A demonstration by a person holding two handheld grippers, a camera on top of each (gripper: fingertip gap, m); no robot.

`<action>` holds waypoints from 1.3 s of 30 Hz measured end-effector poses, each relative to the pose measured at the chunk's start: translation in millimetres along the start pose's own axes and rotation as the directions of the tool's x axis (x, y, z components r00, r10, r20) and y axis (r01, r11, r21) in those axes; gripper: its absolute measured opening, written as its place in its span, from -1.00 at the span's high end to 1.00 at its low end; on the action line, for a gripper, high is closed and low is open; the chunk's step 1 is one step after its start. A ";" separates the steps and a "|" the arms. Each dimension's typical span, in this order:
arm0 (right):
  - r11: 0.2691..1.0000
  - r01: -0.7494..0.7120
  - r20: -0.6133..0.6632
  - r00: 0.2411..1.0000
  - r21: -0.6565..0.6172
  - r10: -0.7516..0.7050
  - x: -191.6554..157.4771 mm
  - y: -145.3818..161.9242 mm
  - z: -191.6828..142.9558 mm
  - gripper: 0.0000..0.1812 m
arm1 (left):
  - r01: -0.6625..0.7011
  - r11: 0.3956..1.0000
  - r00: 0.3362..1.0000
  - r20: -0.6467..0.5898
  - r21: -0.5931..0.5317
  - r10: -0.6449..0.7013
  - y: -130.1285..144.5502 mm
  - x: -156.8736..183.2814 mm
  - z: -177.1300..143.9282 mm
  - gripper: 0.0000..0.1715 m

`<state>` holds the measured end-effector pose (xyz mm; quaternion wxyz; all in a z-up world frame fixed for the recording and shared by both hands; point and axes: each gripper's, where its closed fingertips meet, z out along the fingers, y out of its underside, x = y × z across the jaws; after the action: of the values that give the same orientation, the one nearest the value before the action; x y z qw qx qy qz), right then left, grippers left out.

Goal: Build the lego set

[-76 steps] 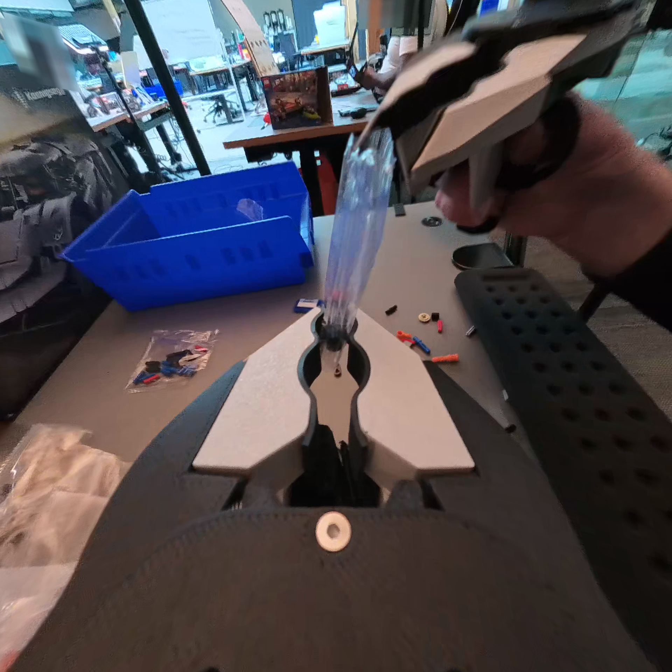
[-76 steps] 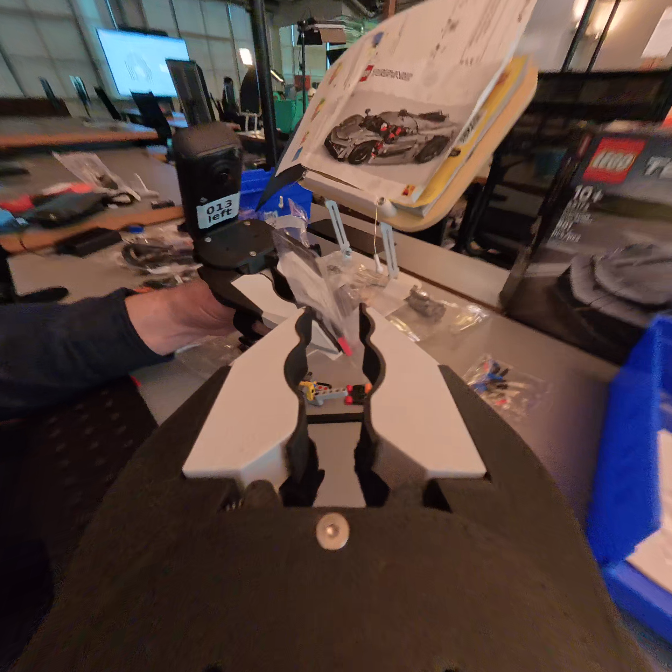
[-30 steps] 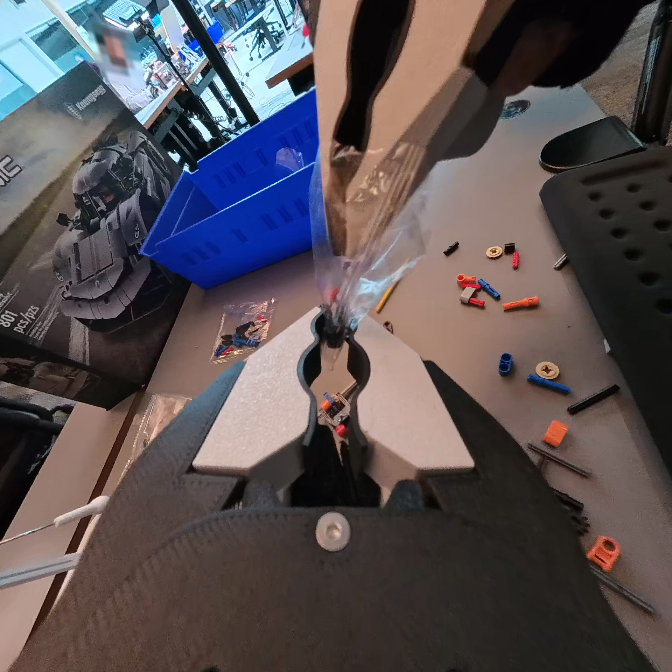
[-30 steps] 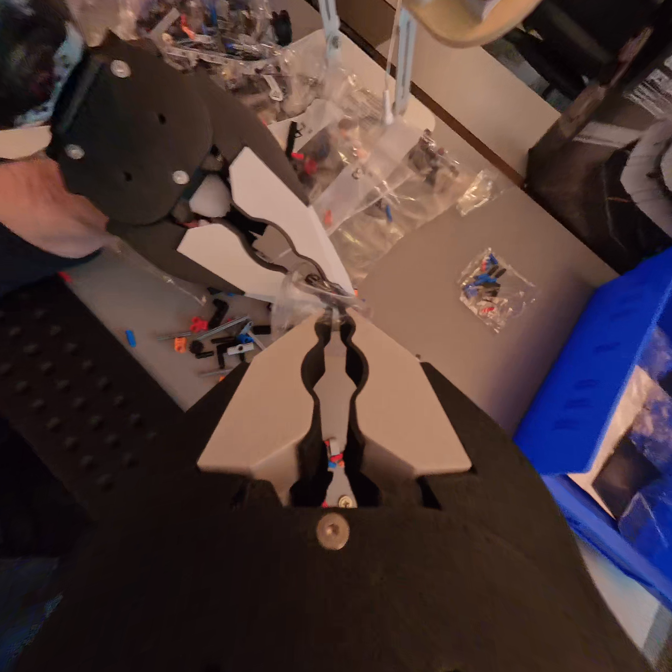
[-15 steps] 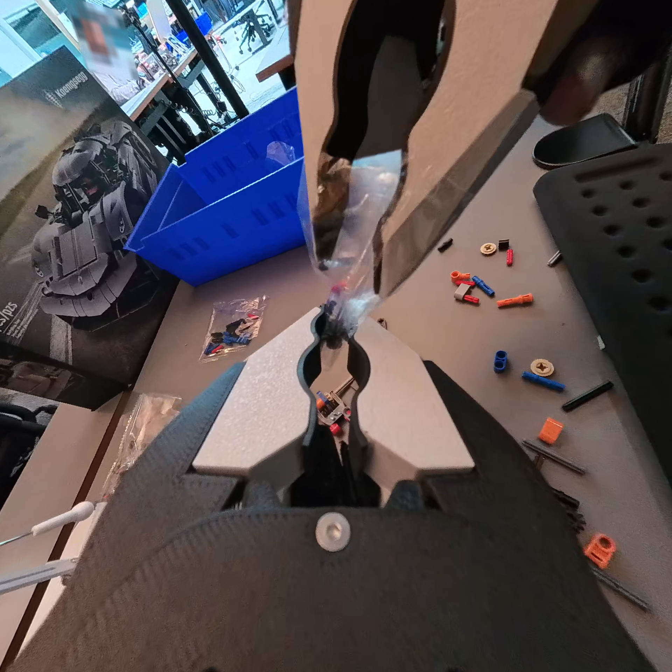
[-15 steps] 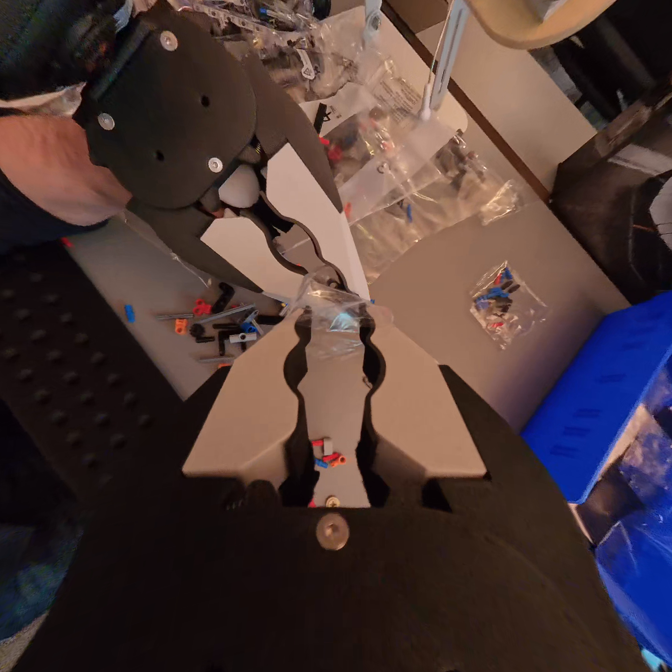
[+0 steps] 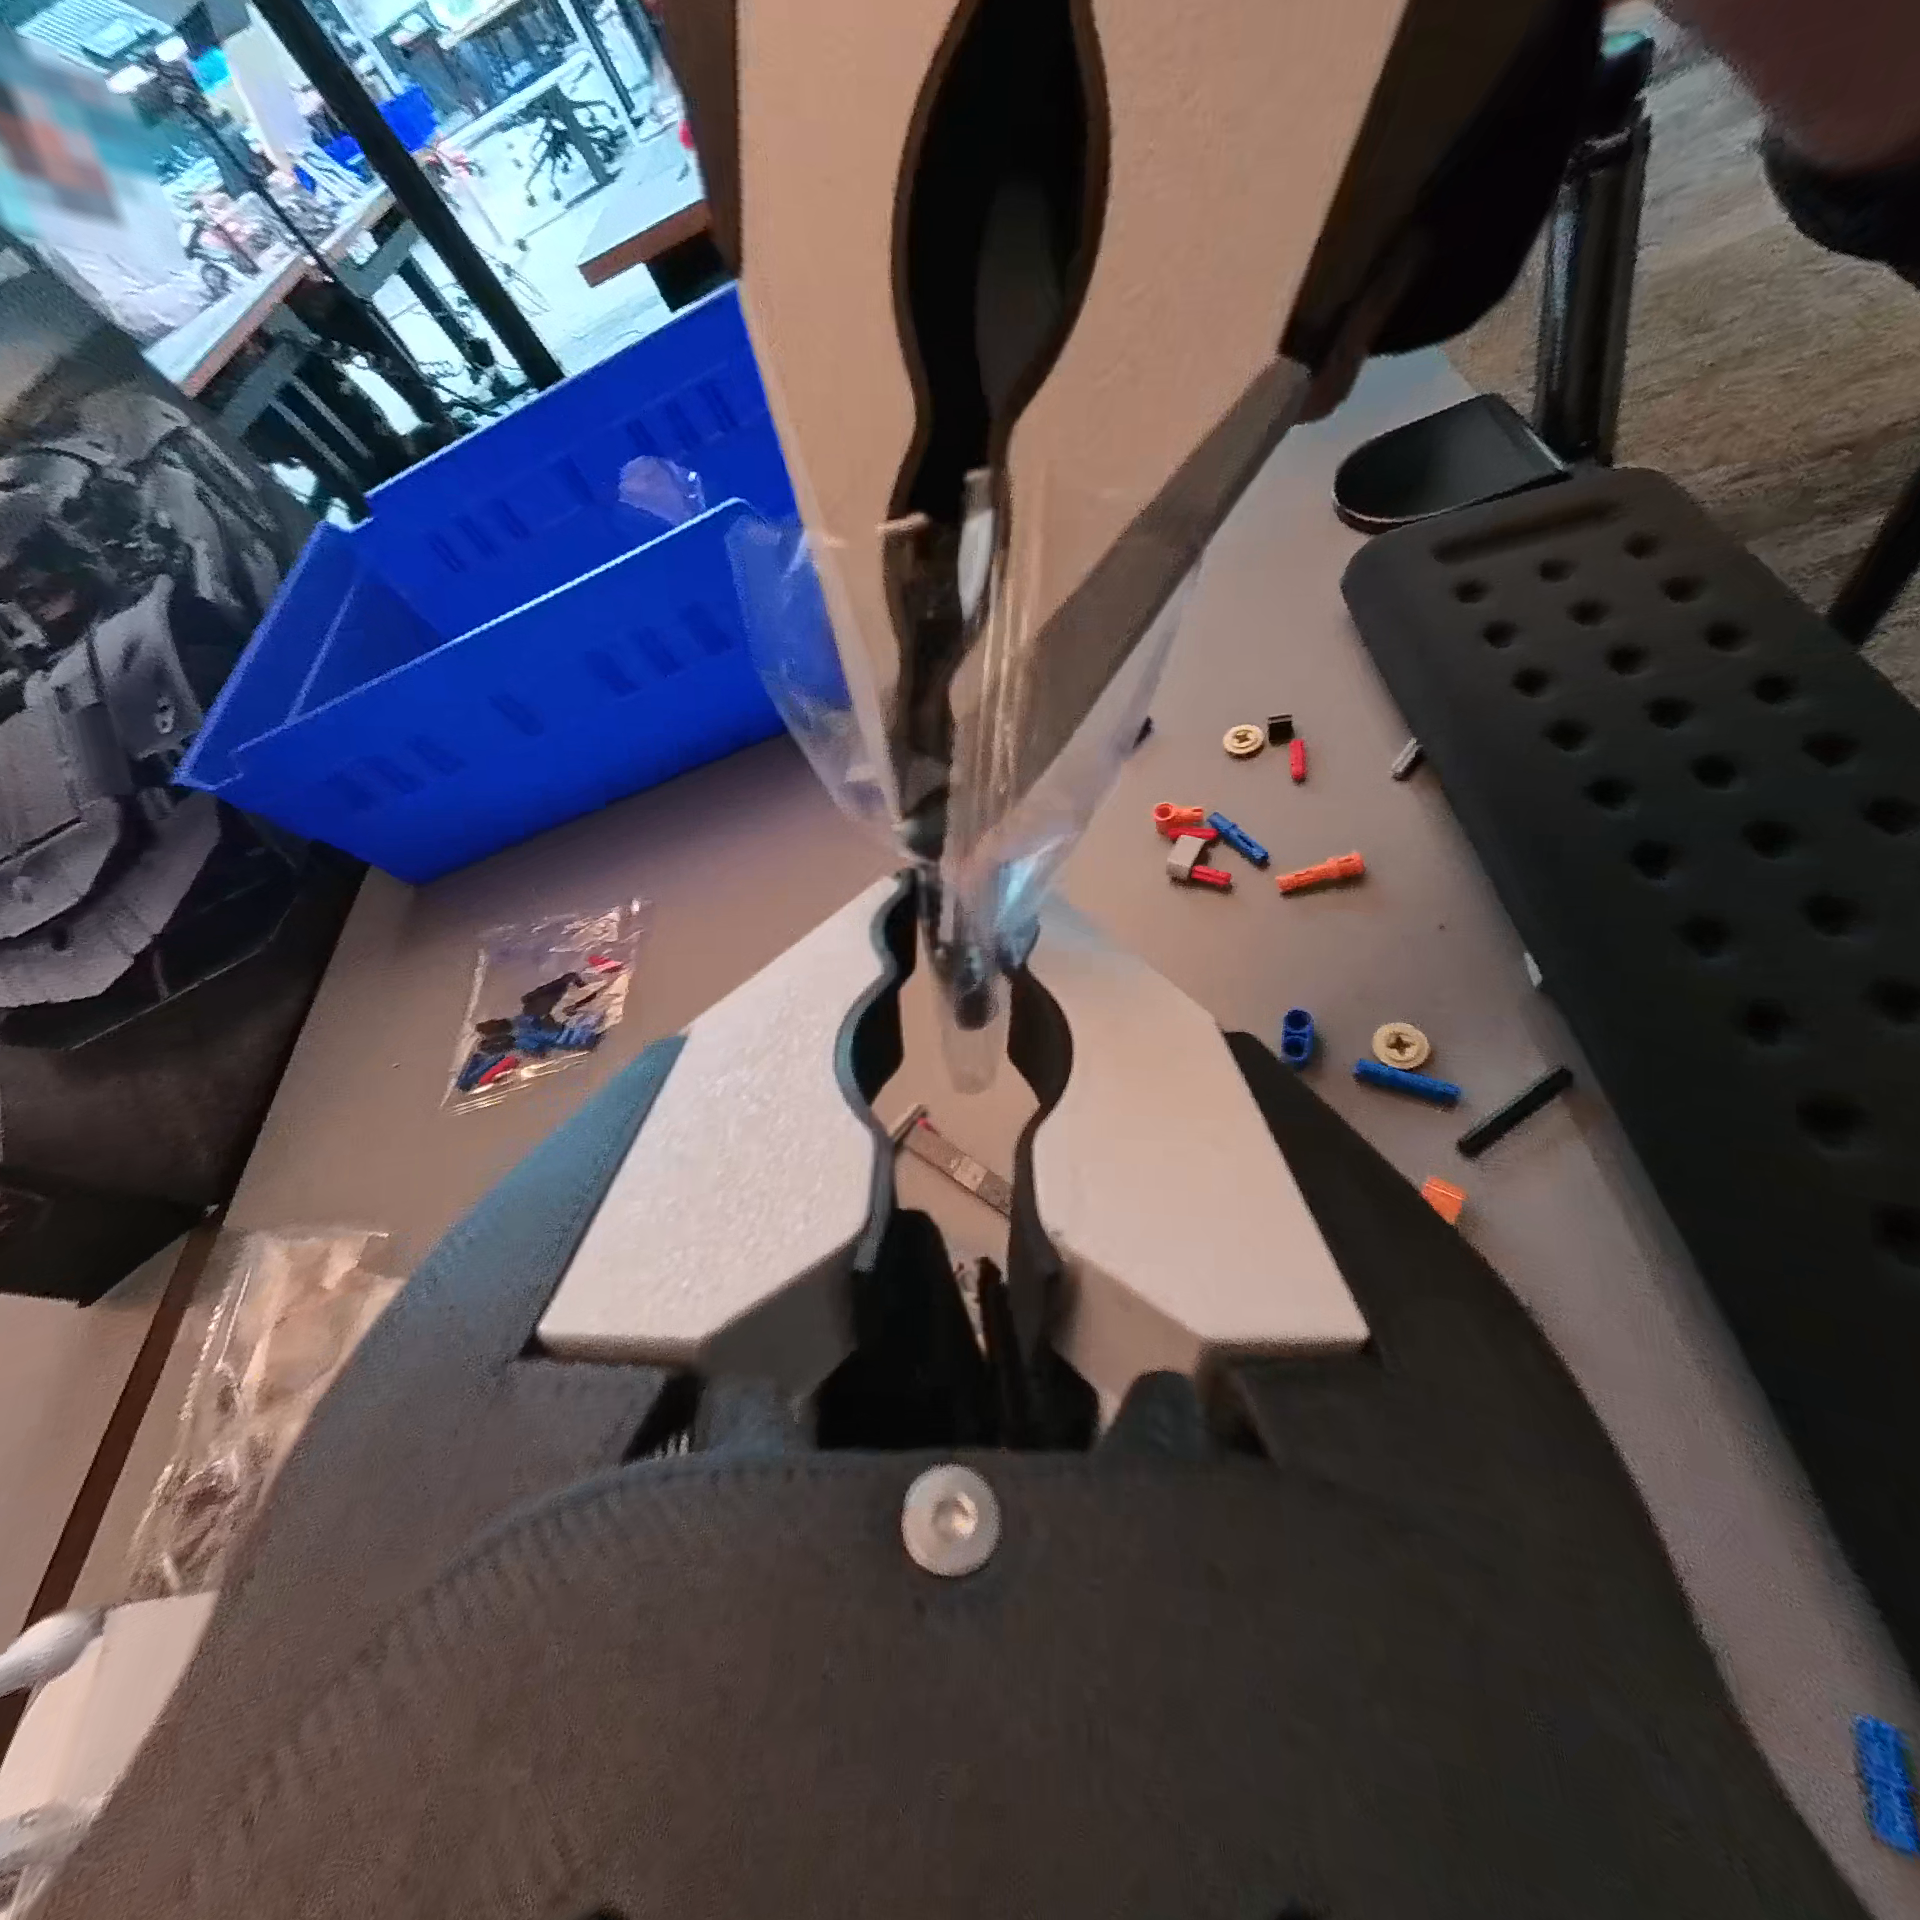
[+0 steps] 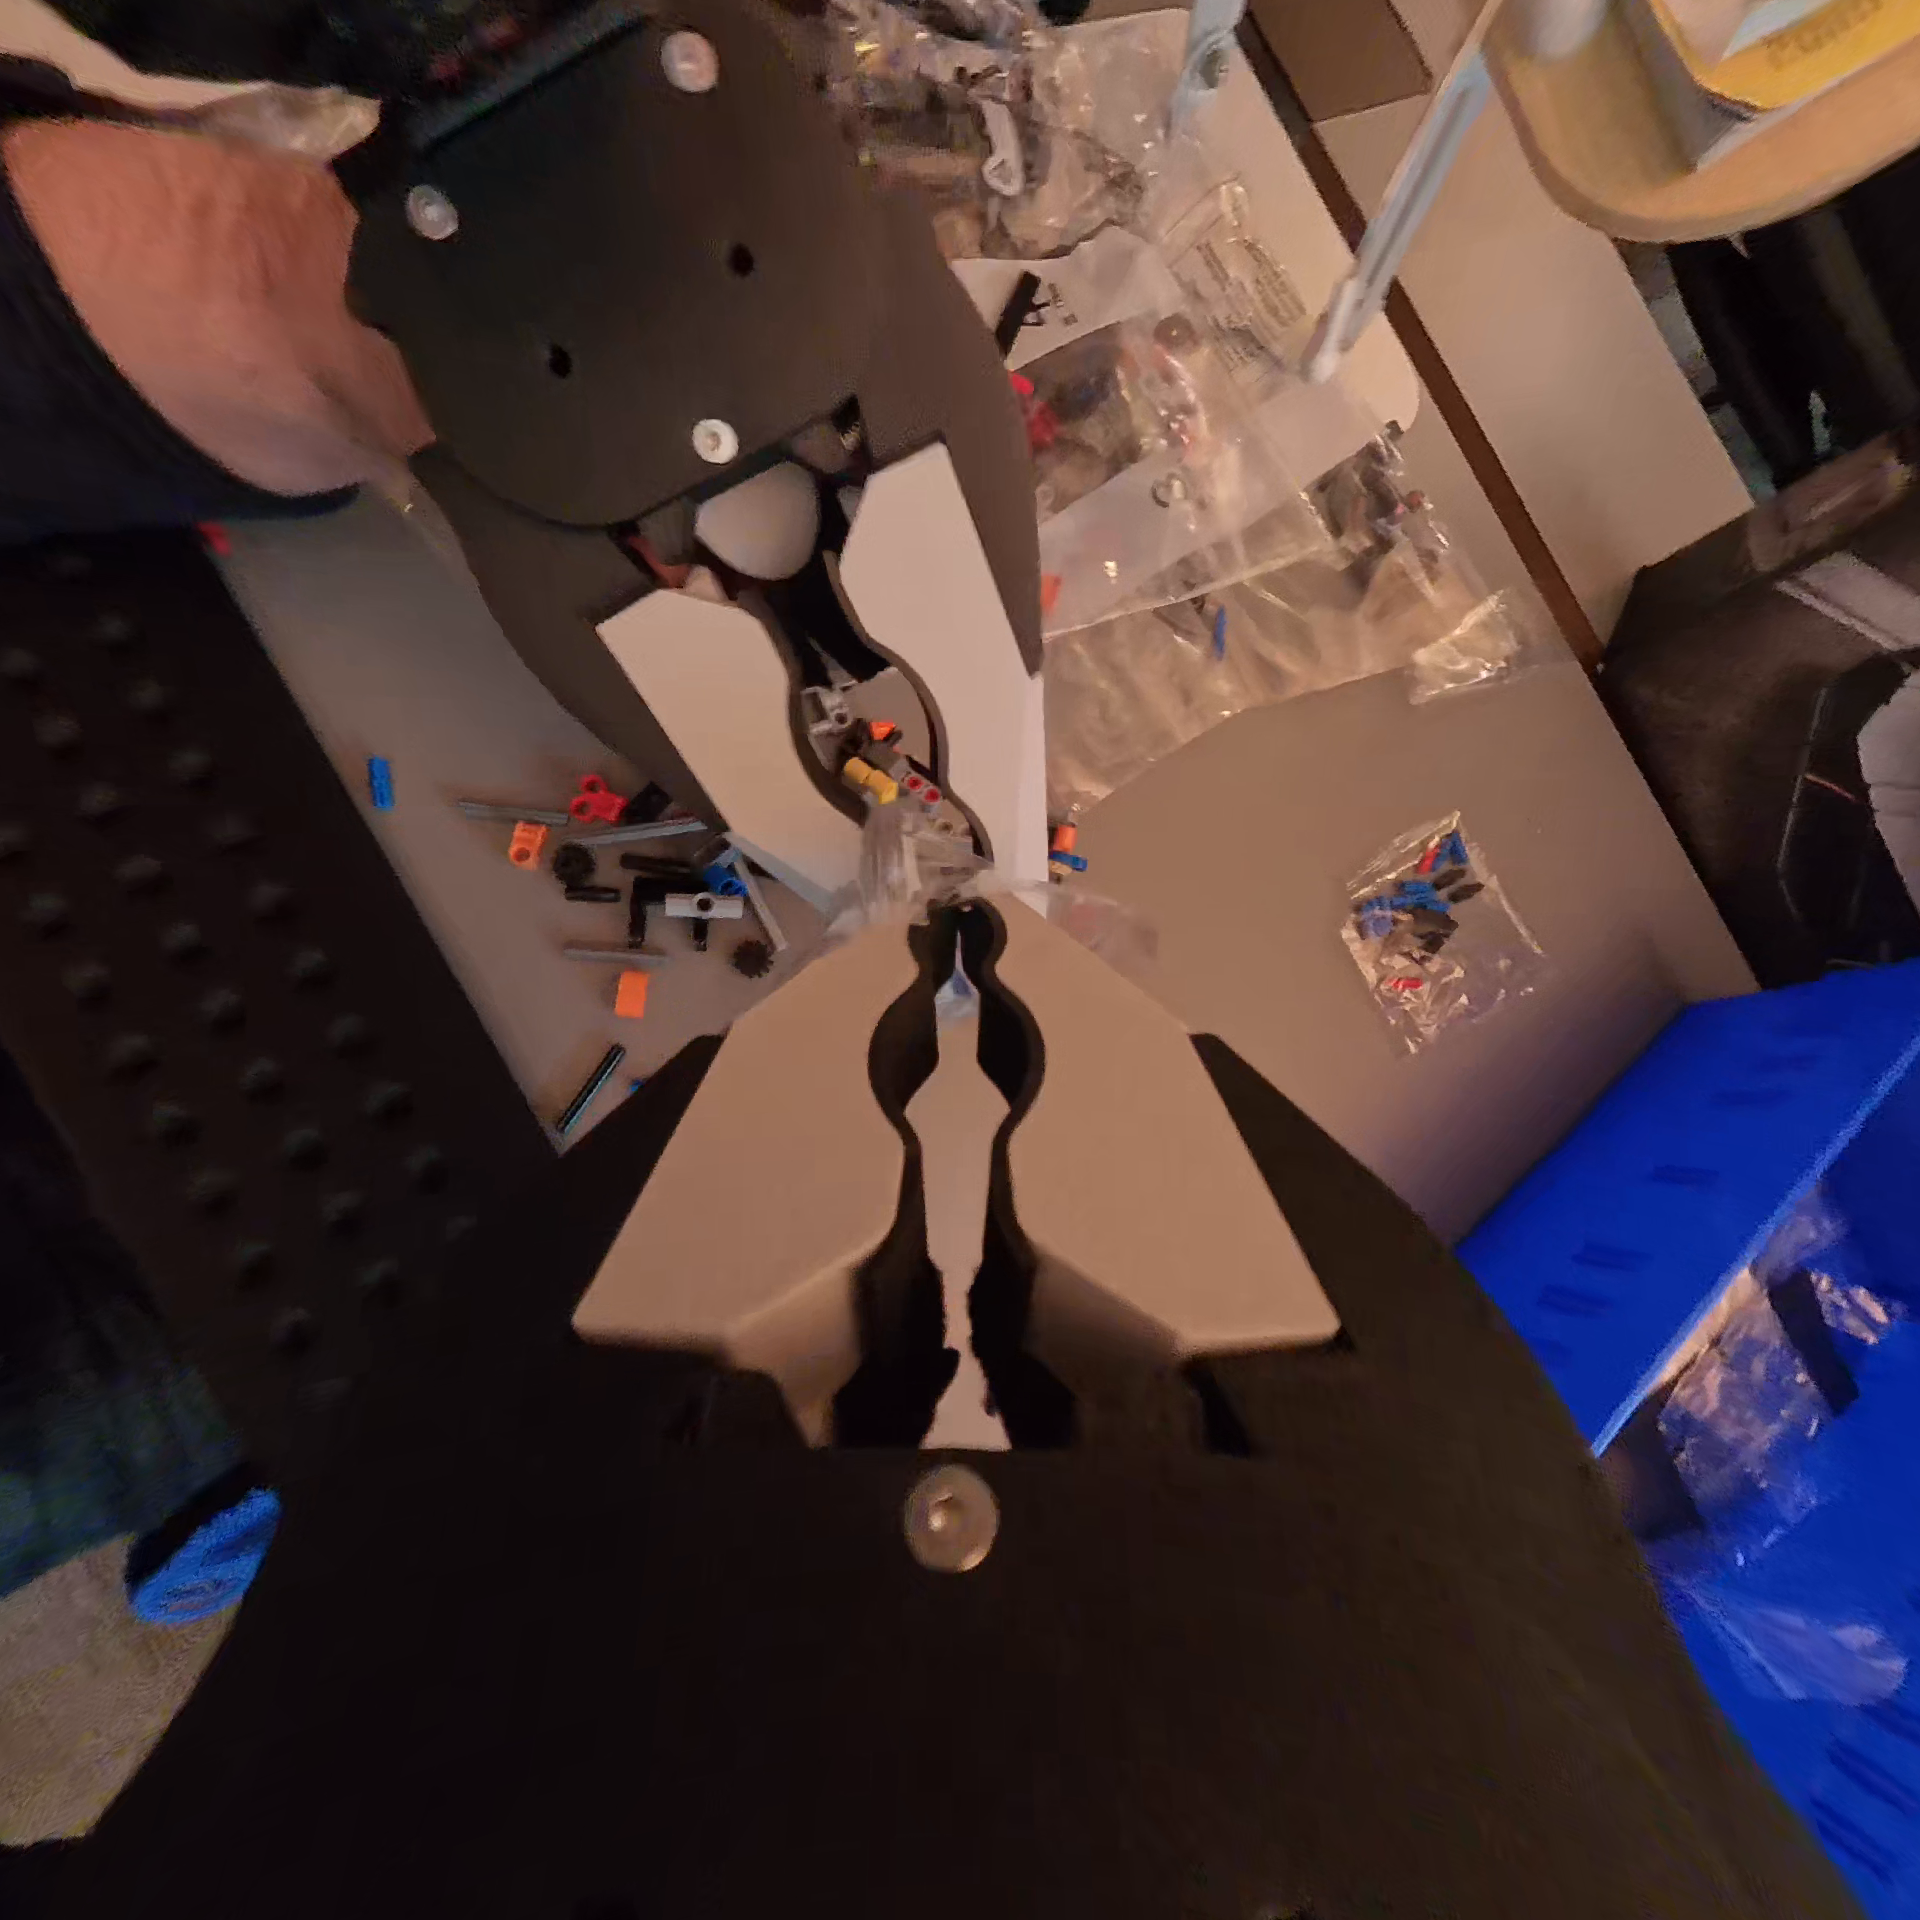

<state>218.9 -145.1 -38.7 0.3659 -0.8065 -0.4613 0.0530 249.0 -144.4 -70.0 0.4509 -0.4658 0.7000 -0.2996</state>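
Note:
A clear plastic bag (image 7: 821, 675) is held above the grey table between both grippers. My left gripper (image 7: 961, 925) is shut on its lower end. My right gripper (image 7: 925, 842) comes down from above, tip to tip with the left, and is shut on the same bag. In the right wrist view, my right gripper (image 8: 948, 920) pinches the crumpled bag (image 8: 894, 852) against the tip of the left gripper (image 8: 982, 868). Loose lego pieces (image 7: 1226, 842) lie scattered on the table, also in the right wrist view (image 8: 644, 883). A small grey, yellow and red assembly (image 8: 883, 774) shows through the left fingers.
A blue bin (image 7: 499, 707) stands at the back left. A small sealed parts bag (image 7: 545, 1003) lies in front of it. A black perforated mat (image 7: 1683, 779) lies on the right. A dark set box (image 7: 94, 727) stands at the left. Several parts bags (image 8: 1247, 520) lie under a booklet stand (image 8: 1662, 135). Only a small space, under 4 cm, lies between the two pairs of fingers.
My right gripper was open half a second ago and is shut on the bag again. It has tilted to point straight down at the left gripper. More loose pieces lie on the table.

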 end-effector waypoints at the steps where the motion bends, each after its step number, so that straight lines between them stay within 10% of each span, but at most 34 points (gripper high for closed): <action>1: 1.000 0.021 0.019 1.000 -0.013 -0.020 -3.9 1.2 0.8 1.00 | -0.001 1.000 1.000 -0.013 -0.004 0.001 0.2 2.6 0.9 0.89; 13: 0.985 0.090 -0.003 0.996 -0.149 -0.091 4.1 13.7 -3.5 0.73 | 0.049 0.998 0.999 -0.021 0.026 -0.048 3.5 -1.6 2.5 0.93; 29: 0.981 -0.145 -0.092 0.983 0.125 0.157 26.5 28.2 -69.3 0.65 | 0.079 0.994 0.996 0.027 0.072 -0.081 3.9 -14.6 -0.7 0.92; 39: 0.970 -0.237 -0.067 0.970 -0.043 0.234 31.0 90.9 -24.3 0.68 | 0.061 0.997 0.994 0.085 0.049 -0.065 9.2 -23.8 -2.3 0.92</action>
<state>311.0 -161.9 -71.2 0.3504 -0.8660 -0.3519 0.0594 247.1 -118.8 -68.4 0.4816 -0.4896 0.6578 -0.3092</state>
